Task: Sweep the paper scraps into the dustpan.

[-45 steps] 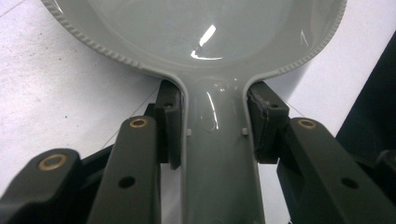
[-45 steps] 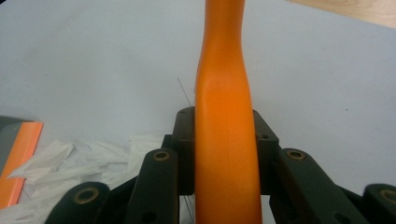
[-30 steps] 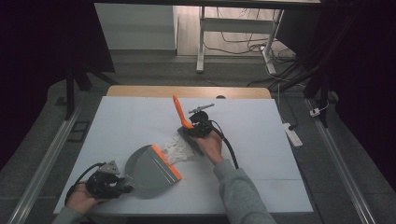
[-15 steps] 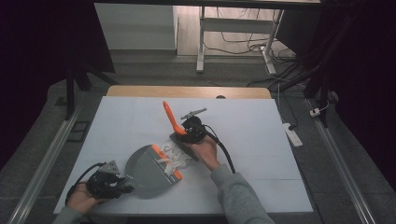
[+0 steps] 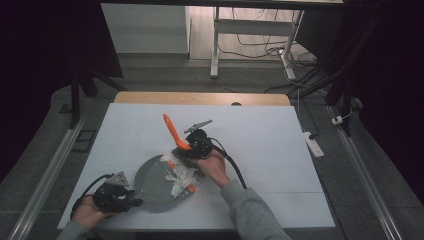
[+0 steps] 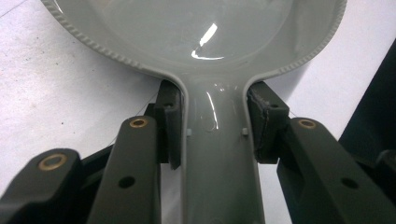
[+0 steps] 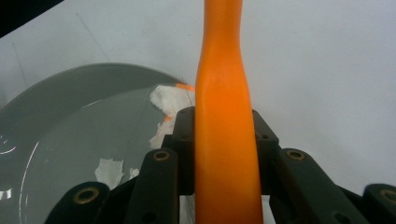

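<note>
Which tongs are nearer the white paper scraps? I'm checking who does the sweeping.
Right. The right tongs, shut on the orange brush handle, sit right beside the scraps; the left tongs grip the grey dustpan's handle, across the pan.

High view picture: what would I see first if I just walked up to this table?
Probably the bright orange brush handle, sticking up near the middle of the white table, clamped in the right hand-held gripper. Next, the round grey dustpan at the front left, with white paper scraps lying on its right edge. The left hand-held gripper clamps the dustpan's handle at the front left corner.
</note>
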